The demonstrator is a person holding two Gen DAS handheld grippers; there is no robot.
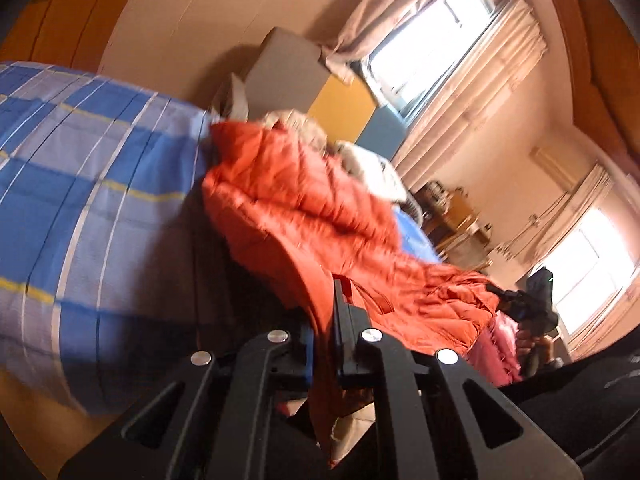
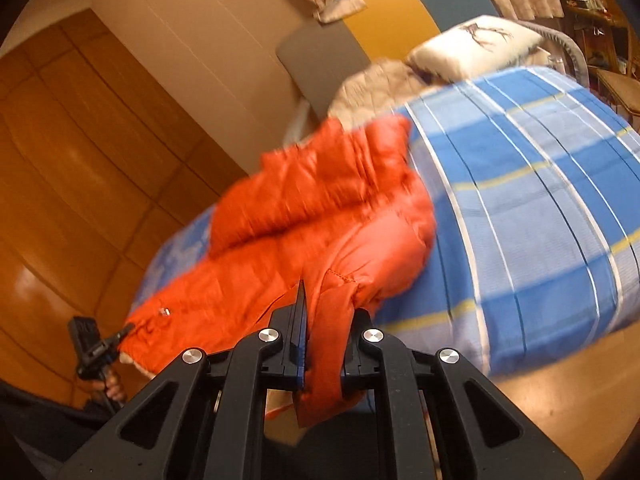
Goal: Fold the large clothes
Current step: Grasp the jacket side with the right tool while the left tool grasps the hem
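Observation:
An orange quilted down jacket [image 1: 304,208] hangs stretched over the edge of a bed with a blue plaid sheet [image 1: 80,184]. My left gripper [image 1: 326,320] is shut on the jacket's edge. My right gripper [image 2: 326,320] is shut on another edge of the jacket [image 2: 320,216]. The right gripper also shows far right in the left wrist view [image 1: 528,308]. The left gripper also shows low left in the right wrist view [image 2: 96,350]. The jacket is blurred by motion.
The plaid sheet [image 2: 540,208] covers the bed. A white pillow [image 2: 476,42] and a beige blanket [image 2: 376,84] lie at the head. A wooden wardrobe [image 2: 80,160] stands on one side. Curtained windows [image 1: 432,44] and a cluttered desk [image 1: 452,208] lie beyond.

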